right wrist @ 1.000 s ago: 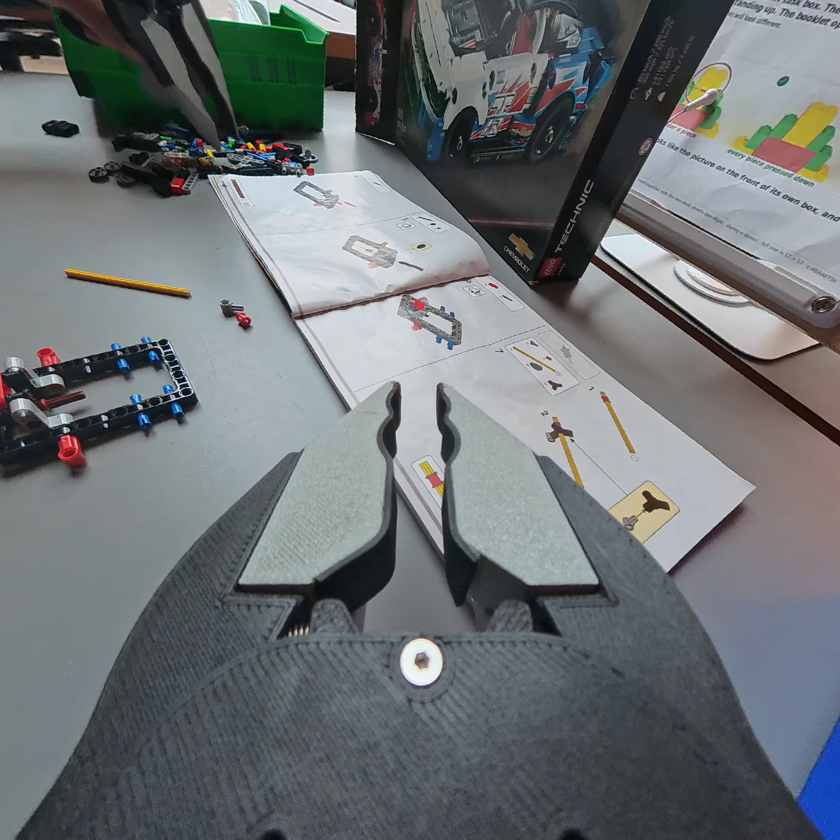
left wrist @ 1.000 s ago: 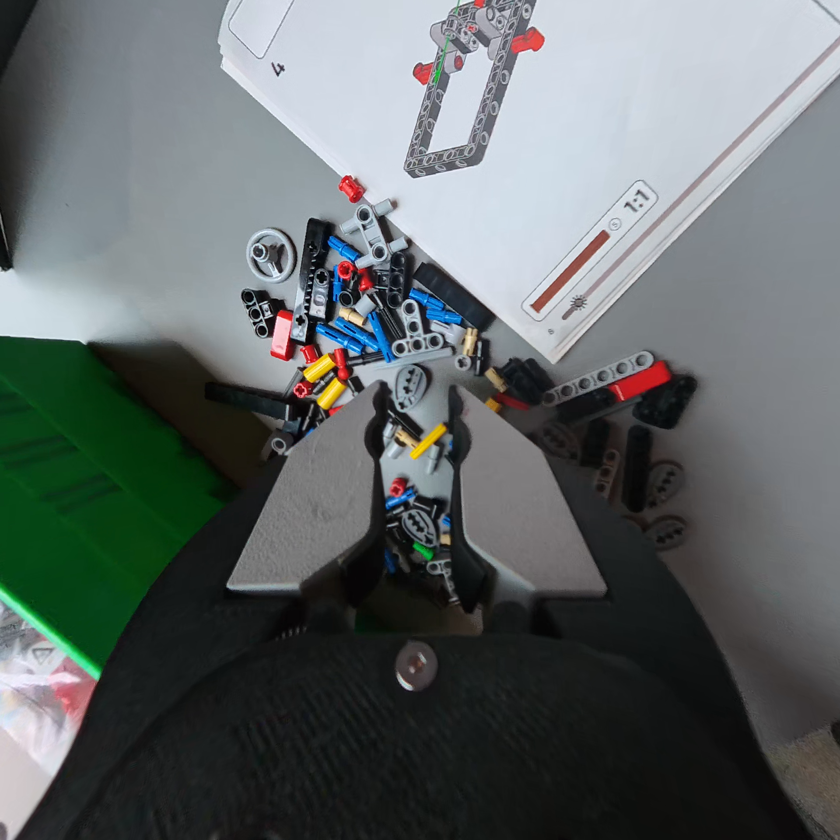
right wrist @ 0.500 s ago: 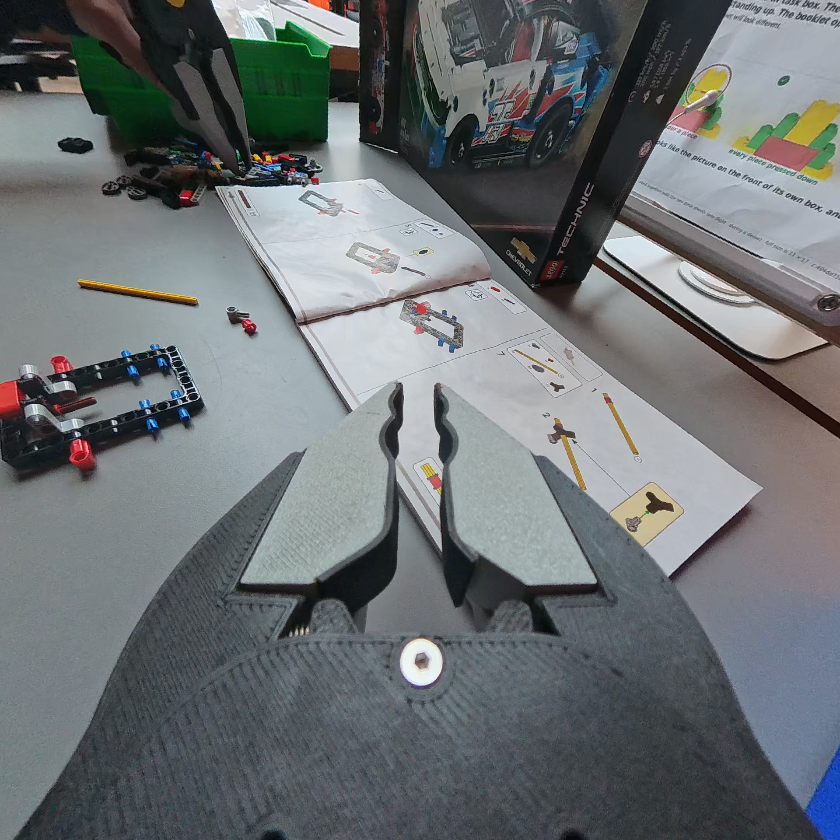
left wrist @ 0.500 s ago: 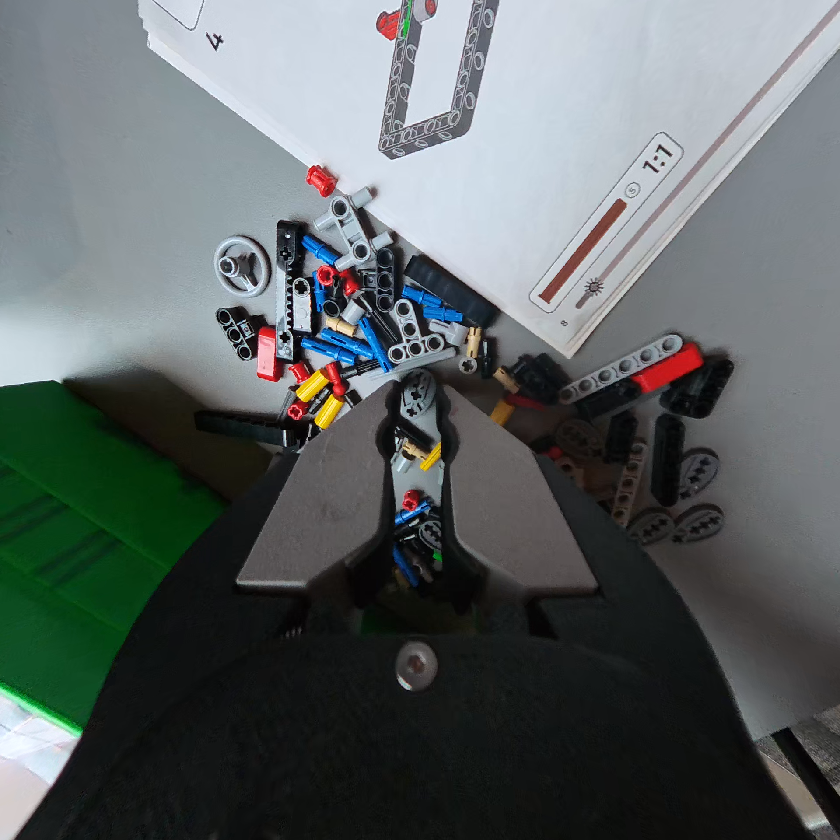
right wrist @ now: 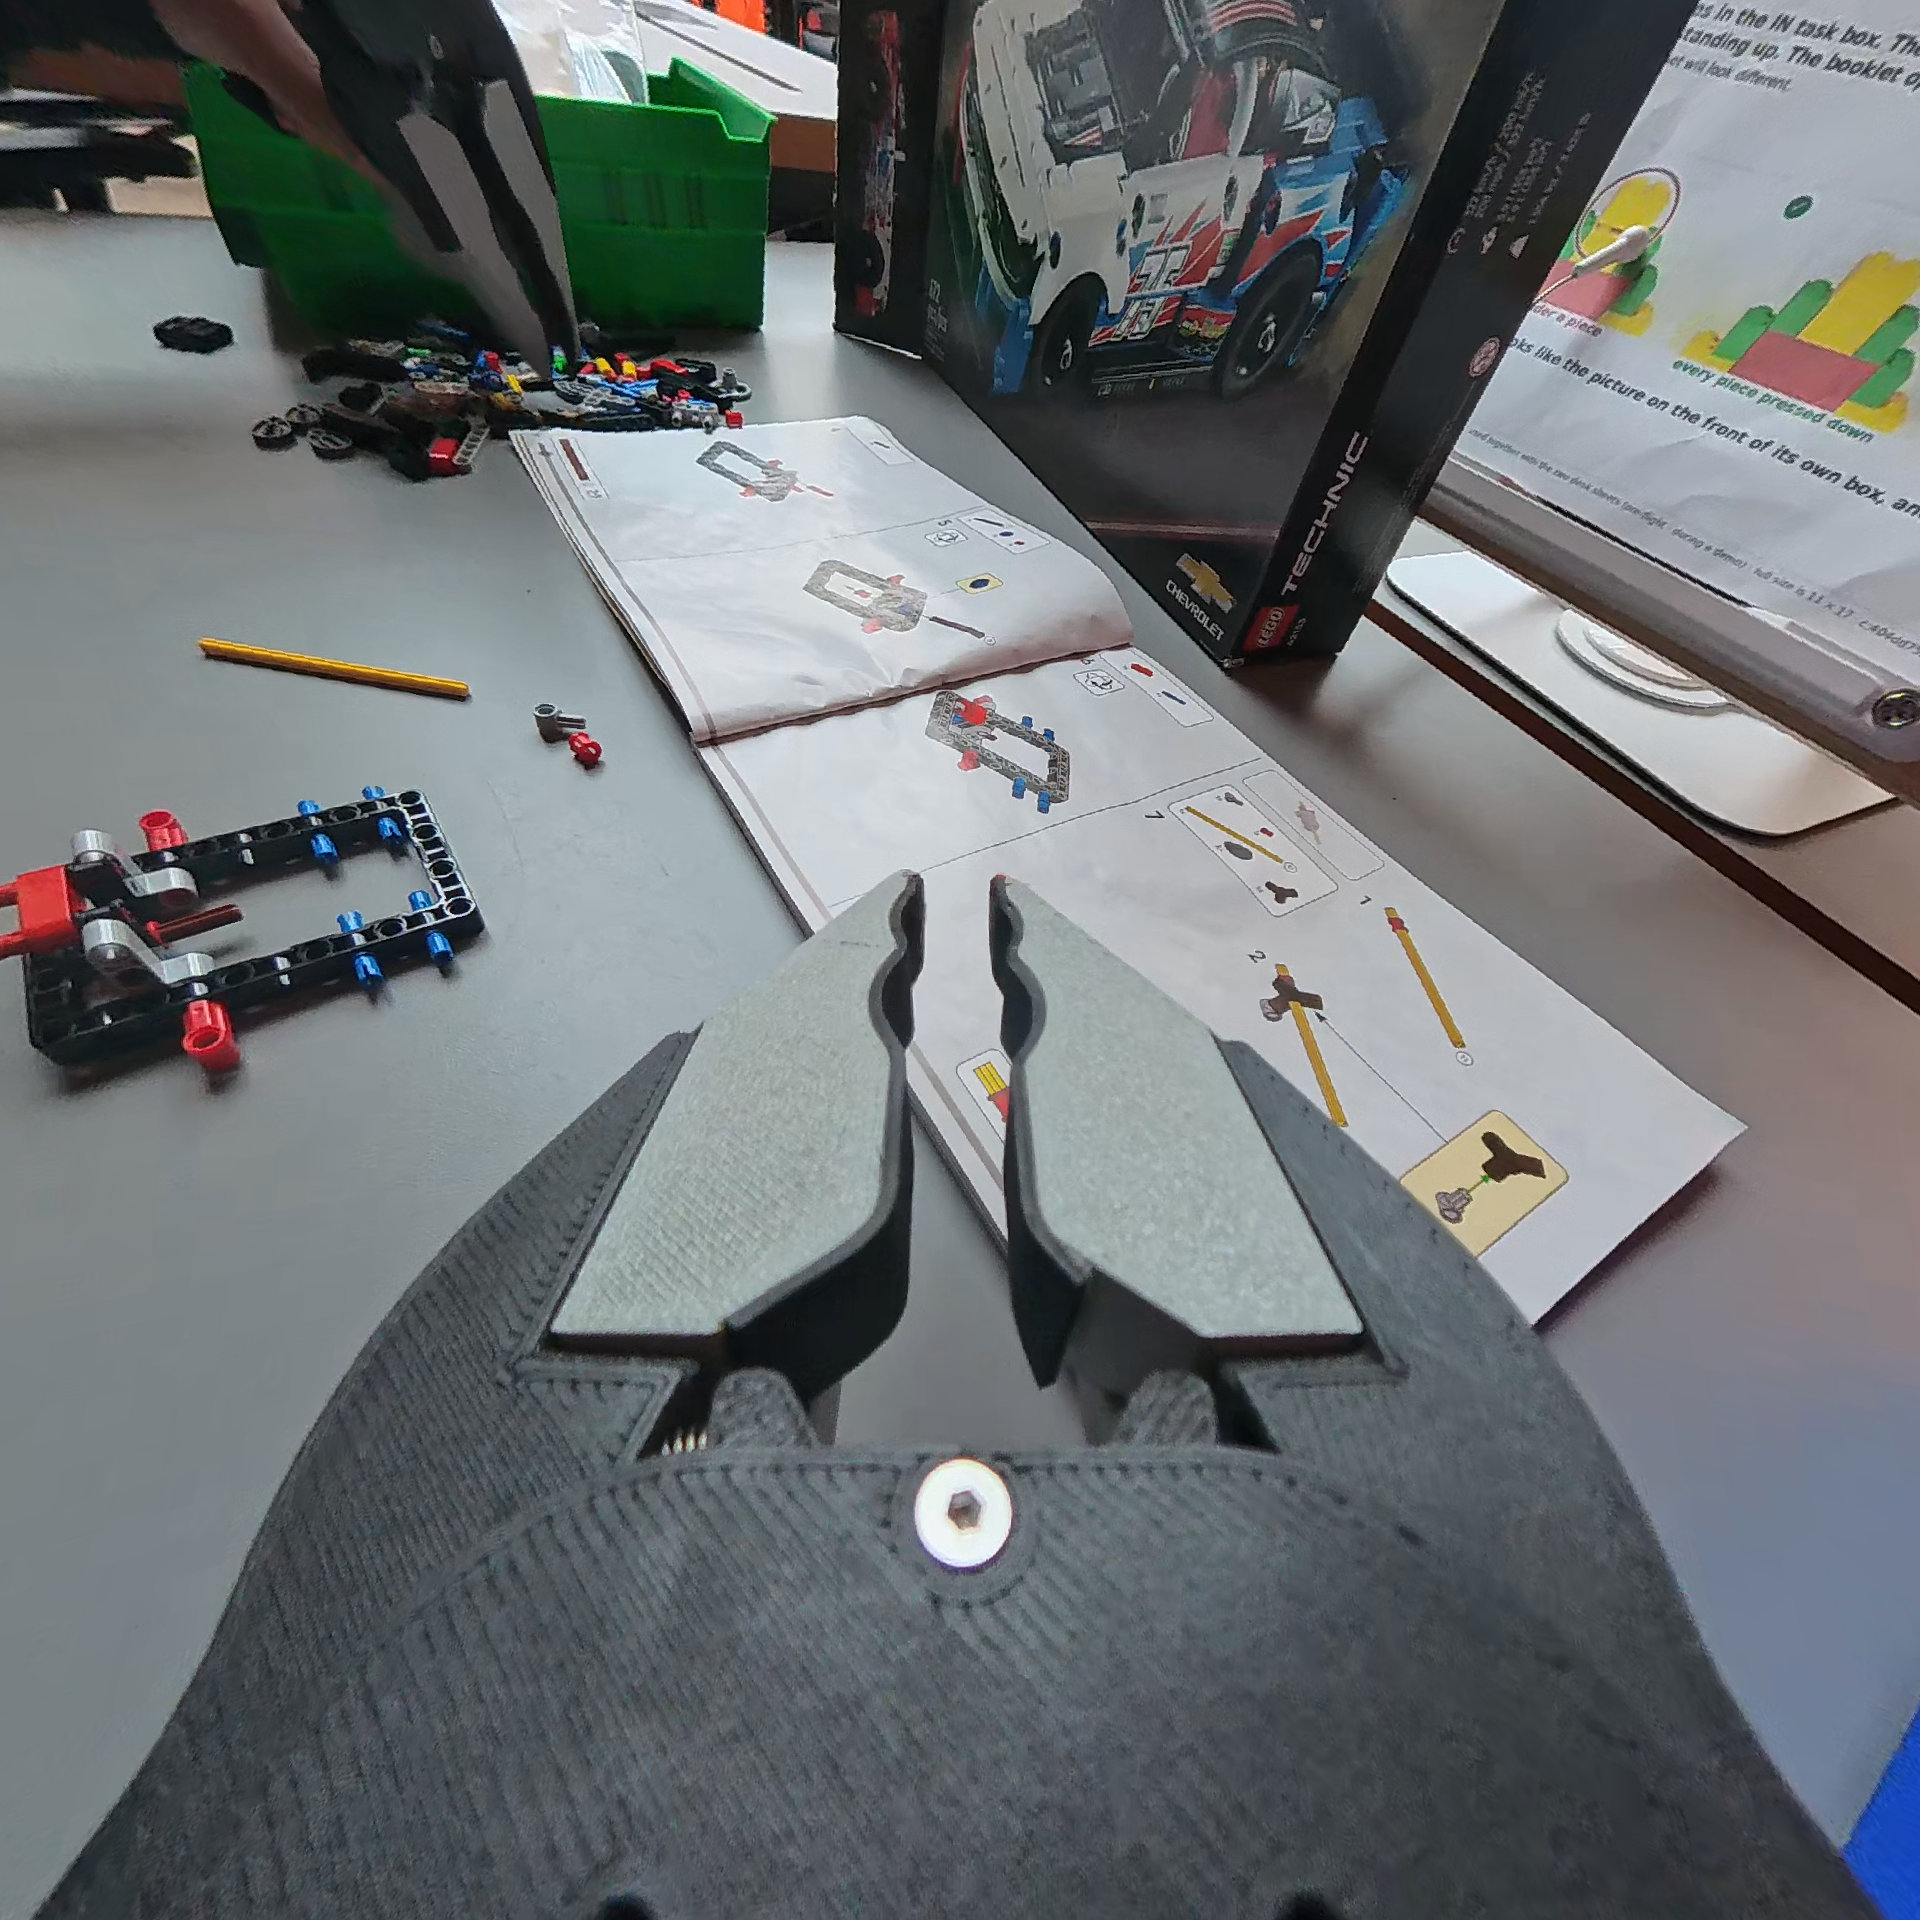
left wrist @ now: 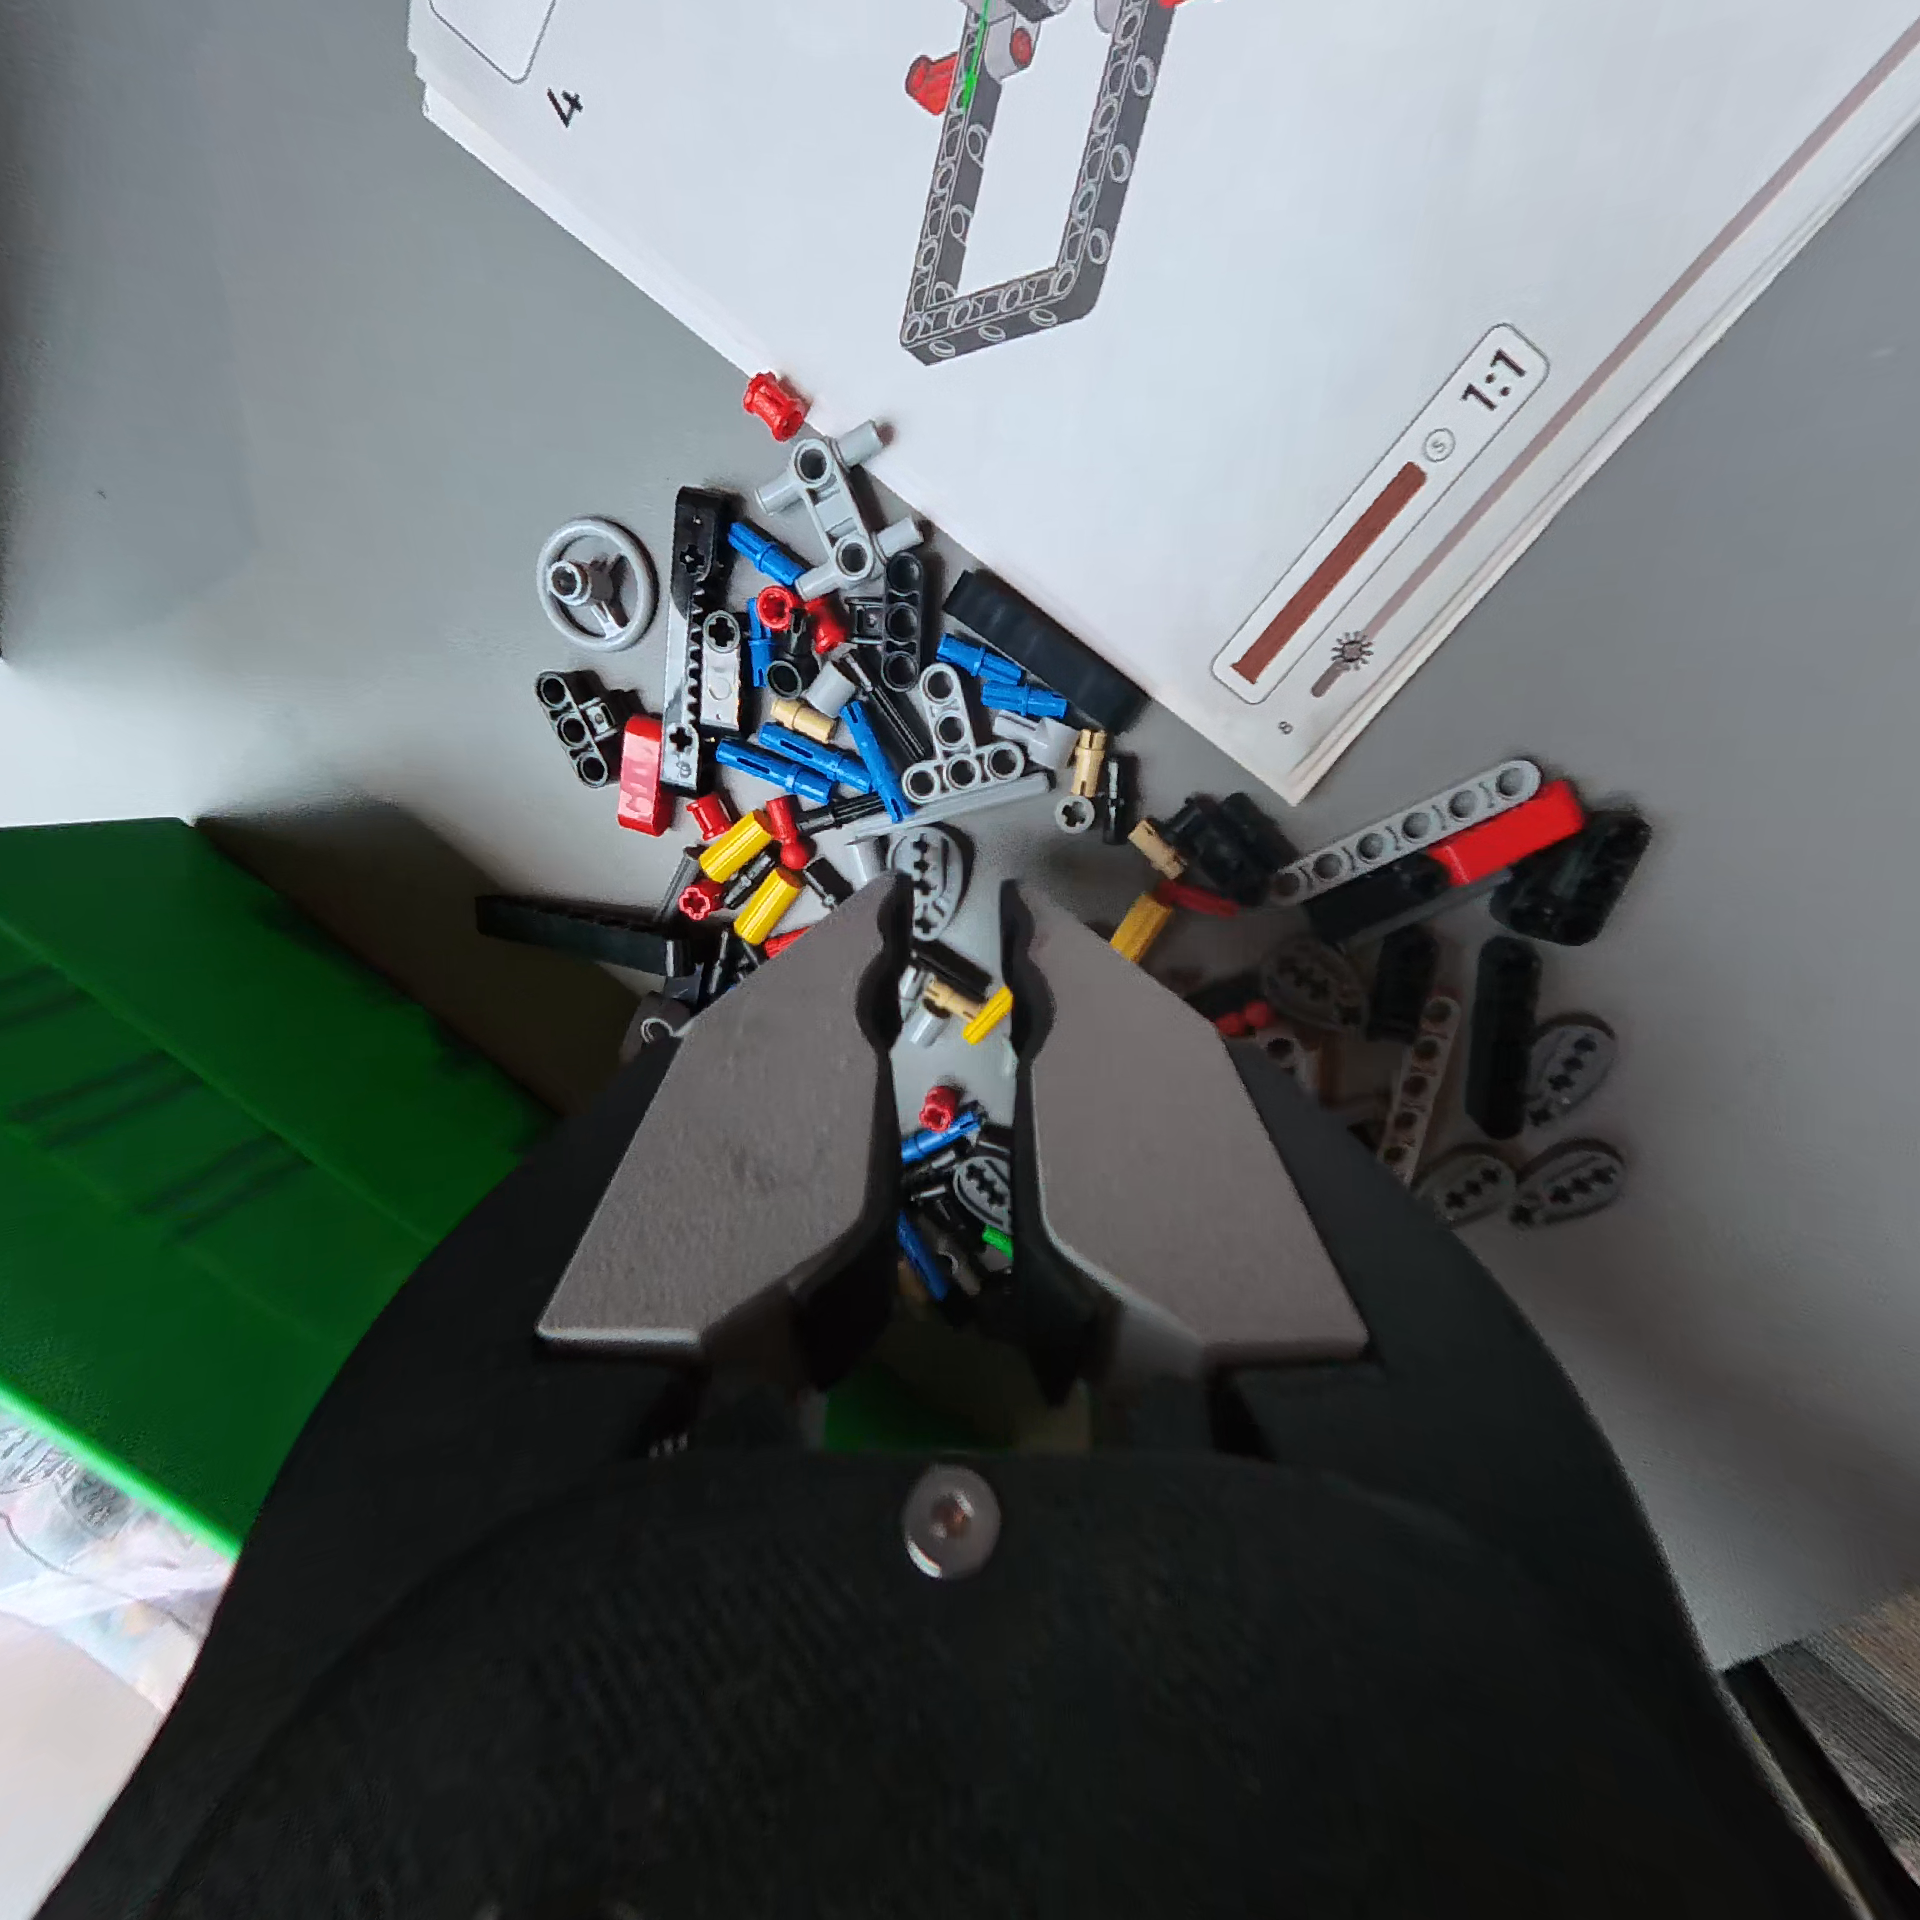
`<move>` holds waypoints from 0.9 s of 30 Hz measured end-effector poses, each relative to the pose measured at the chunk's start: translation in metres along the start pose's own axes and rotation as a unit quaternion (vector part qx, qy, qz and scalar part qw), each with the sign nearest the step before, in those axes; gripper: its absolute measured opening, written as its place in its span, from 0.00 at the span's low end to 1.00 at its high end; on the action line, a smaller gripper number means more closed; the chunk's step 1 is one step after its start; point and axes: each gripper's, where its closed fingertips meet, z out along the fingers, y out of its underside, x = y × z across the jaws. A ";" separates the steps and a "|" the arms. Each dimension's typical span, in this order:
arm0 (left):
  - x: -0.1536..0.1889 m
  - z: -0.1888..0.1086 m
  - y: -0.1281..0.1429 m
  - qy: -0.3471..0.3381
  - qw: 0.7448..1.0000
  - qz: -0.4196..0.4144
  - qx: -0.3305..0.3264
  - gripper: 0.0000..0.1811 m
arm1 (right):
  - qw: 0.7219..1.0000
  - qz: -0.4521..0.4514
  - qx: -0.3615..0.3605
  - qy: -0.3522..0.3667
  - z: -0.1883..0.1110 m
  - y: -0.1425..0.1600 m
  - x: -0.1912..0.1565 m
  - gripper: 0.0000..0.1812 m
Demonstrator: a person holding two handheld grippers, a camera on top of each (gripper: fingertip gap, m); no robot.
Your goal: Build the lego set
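A pile of small loose lego pieces (left wrist: 831,727) lies on the grey table by the corner of the open instruction booklet (left wrist: 1247,260). My left gripper (left wrist: 951,904) points down into the pile with its fingers a narrow gap apart. A grey oval piece (left wrist: 930,868) lies at its tips and small pins lie between the fingers; nothing is gripped. My right gripper (right wrist: 954,894) hovers empty over the booklet (right wrist: 935,644), fingers slightly apart. A partly built black frame with blue pins and red parts (right wrist: 249,925) lies to its left. The left gripper (right wrist: 551,332) shows far off over the pile (right wrist: 499,400).
A green bin (left wrist: 208,1091) stands beside the pile, also in the right wrist view (right wrist: 655,208). The set's box (right wrist: 1143,260) stands behind the booklet. A yellow axle (right wrist: 332,665) and a small grey connector (right wrist: 561,722) lie on the table. A printed sheet (right wrist: 1714,312) stands at right. There is about 45 cm between the tips of the two grippers. Both grippers' tips are roughly 25 cm from the yellow axle (right wrist: 332,665).
My left gripper's fingers have drawn closer together over the pile. My right gripper has shifted a little, and the black frame now sits farther into its view.
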 end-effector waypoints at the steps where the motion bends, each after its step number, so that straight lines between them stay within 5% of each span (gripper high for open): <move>1: -0.001 0.003 0.002 -0.001 1.000 -0.002 -0.010 0.09 | 1.000 0.001 0.000 0.001 0.000 0.000 0.000 0.05; 27: 0.008 0.004 0.000 0.021 0.999 0.026 -0.001 0.11 | 1.000 0.007 -0.002 -0.009 0.000 0.002 -0.001 0.03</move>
